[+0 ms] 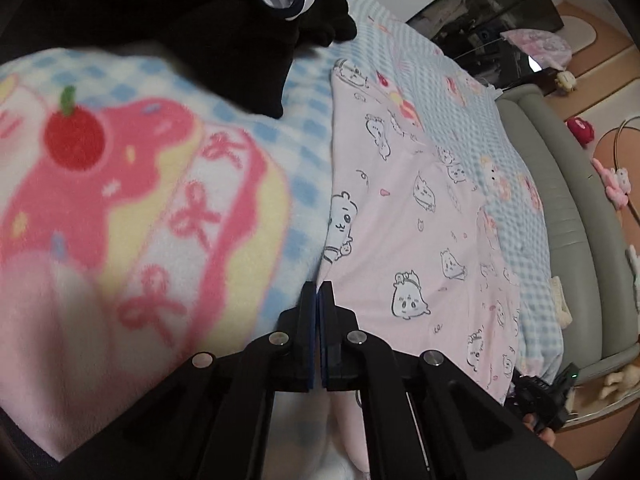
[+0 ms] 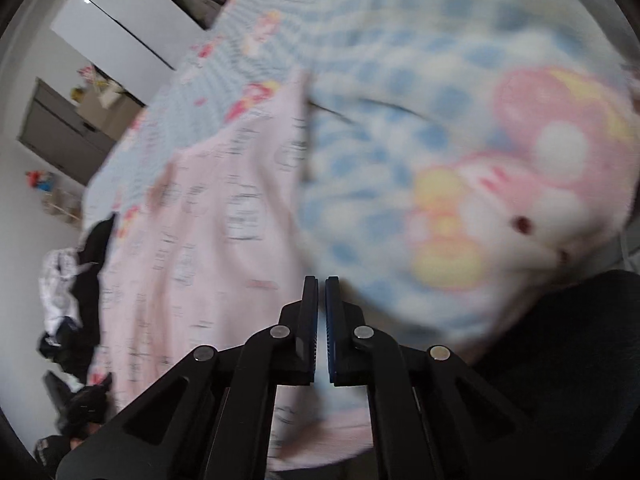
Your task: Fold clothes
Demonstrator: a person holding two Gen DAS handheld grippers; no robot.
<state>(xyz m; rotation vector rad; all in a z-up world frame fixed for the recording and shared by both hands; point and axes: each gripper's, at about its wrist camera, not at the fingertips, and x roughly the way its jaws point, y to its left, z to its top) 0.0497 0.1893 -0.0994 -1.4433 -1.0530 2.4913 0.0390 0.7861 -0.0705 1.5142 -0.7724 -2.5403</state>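
Left gripper (image 1: 319, 286): jaws pressed together, nothing visibly pinched between them; the tips sit at the near-left edge of the pink garment.
Right gripper (image 2: 321, 280): jaws closed to a thin slit, nothing seen between them; the view is blurred.
Pink garment (image 1: 420, 232): pale pink cloth with small cartoon animal prints, spread flat on the bed, running from near to far.
Fleece blanket (image 1: 140, 184): blue-and-white check with a pink cake and cherry print, bunched just left of the pink garment and touching it.
Bed cover (image 1: 516, 184): light blue check, under the garment, showing on its right and far sides.
Dark clothes (image 1: 248, 40): black heap at the far left.
Bed frame (image 1: 576, 216): grey padded edge, right.
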